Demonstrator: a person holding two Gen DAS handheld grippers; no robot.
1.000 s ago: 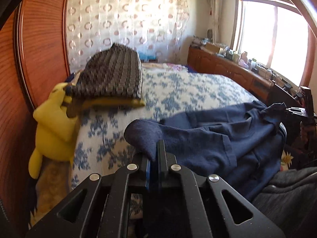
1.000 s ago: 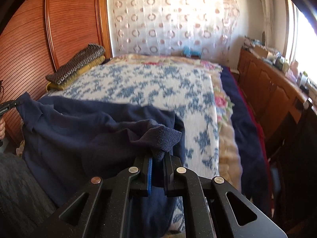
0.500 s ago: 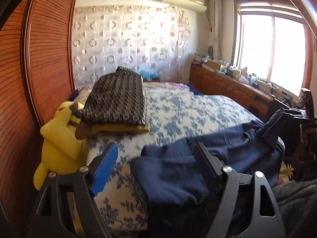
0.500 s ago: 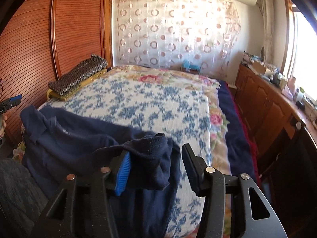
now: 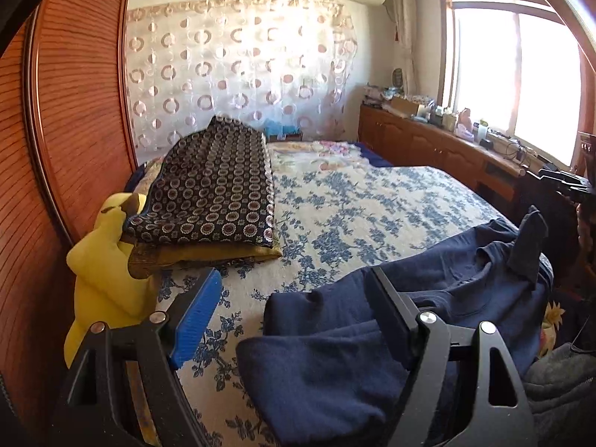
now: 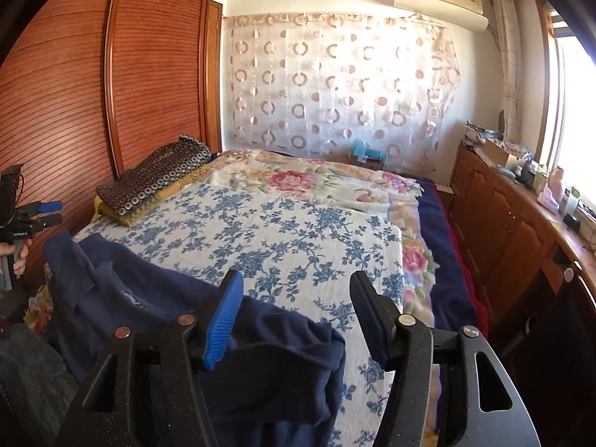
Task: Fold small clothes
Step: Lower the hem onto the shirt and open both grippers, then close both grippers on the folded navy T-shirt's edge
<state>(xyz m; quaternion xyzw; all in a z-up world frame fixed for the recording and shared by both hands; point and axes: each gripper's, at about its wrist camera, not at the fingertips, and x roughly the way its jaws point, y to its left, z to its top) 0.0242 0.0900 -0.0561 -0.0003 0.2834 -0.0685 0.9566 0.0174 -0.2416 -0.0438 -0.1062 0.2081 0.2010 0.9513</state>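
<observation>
A navy blue long-sleeved top point(image 5: 447, 290) lies spread across the near edge of the bed point(image 5: 372, 205). My left gripper point(image 5: 293, 273) stands open just above one sleeve end point(image 5: 316, 365), which rests loose on the bedspread below its fingers. My right gripper point(image 6: 296, 279) has its jaws opening. The other sleeve end point(image 6: 283, 354) sags beside its blue pad point(image 6: 223, 320), and the black finger is apart from it. In the right wrist view the top point(image 6: 123, 298) stretches left toward the left gripper point(image 6: 44, 212). The right gripper point(image 5: 562, 182) shows at the far right of the left wrist view.
A folded dark patterned cloth point(image 5: 212, 186) lies on a folded yellow one by the wooden wardrobe point(image 5: 74, 111). A yellow plush toy point(image 5: 100, 272) sits at the bed's left corner. A cluttered wooden cabinet point(image 6: 514, 223) runs under the window. Grey clothing point(image 5: 558, 391) is close by.
Both grippers were shut on the sleeve ends a second ago. They have opened and risen, and the sleeves have dropped onto the bed.
</observation>
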